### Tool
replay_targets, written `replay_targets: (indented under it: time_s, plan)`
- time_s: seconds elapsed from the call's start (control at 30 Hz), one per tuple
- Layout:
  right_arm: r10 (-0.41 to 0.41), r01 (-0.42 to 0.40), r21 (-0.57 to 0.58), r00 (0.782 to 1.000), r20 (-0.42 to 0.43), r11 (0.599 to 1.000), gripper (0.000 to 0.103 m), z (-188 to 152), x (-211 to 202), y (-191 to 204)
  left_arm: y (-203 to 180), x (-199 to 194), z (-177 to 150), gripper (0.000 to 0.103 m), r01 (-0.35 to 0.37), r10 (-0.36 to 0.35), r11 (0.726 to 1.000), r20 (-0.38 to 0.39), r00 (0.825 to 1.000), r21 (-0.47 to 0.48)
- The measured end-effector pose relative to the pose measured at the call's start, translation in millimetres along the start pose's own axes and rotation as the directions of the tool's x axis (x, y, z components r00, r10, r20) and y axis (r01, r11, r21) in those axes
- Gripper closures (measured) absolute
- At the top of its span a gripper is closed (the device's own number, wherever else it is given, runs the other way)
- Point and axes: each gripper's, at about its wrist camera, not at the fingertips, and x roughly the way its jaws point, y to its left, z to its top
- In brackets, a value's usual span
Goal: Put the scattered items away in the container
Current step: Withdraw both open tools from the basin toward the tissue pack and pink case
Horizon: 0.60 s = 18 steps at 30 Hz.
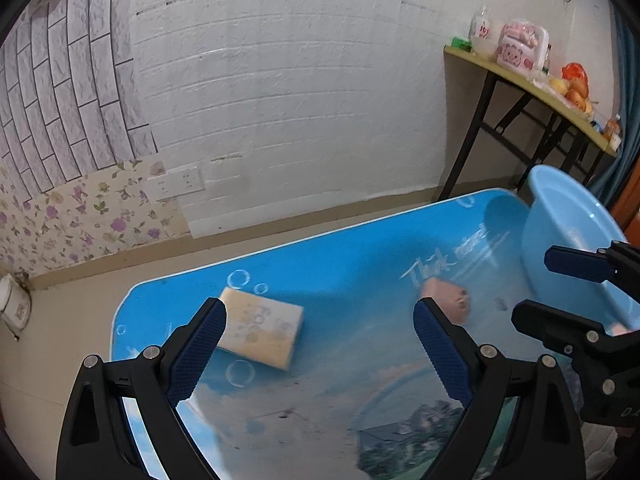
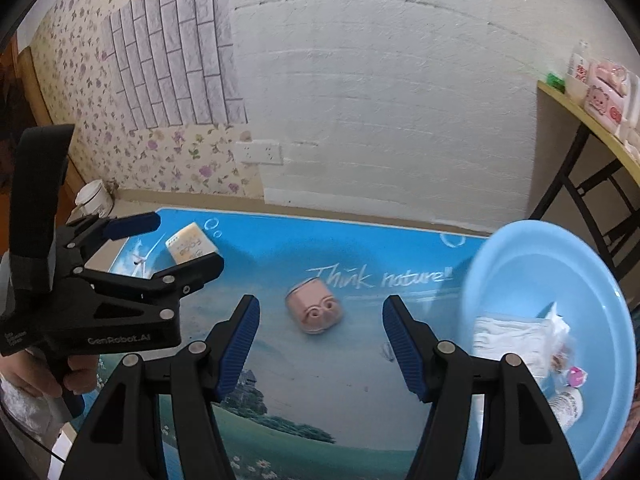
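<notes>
Tongs, left (image 1: 320, 340) and right (image 2: 320, 336), are held spread and empty above the surface (image 2: 360, 248); yellow box (image 2: 190, 246) near far left corner, pink pack (image 2: 316, 312) centrally placed, basin (image 2: 540, 264) at right edge.

Both grippers, left gripper (image 2: 168, 242) and right gripper (image 2: 318, 344), are black plastic with silver screws, ribbed blue pads (image 2: 236, 348) and white "GenRobot.AI" lettering.

Both wrist views close, angled down over glossy blue printed tabletop (image 1: 340, 248) toward white brick wall (image 2: 380, 100) — shared: tabletop, round light-blue plastic basin (image 2: 520, 264).
</notes>
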Motion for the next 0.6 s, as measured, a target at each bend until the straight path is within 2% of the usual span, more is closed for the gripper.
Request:
replay_targets:
  time_s: [0.33,0.6]
  plan:
    - [0.013,-0.013,-0.002,0.999,-0.032,1.0,0.037,-2,30,7,20,19,-8,0.008,-0.042,0.041,0.999,-0.031,0.999,-0.02]
    - [0.029,-0.028,0.018,0.998,-0.048,0.999,0.037,-3,50,5,27,33,-12,0.008,-0.064,0.064,0.998,-0.069,0.996,0.008]
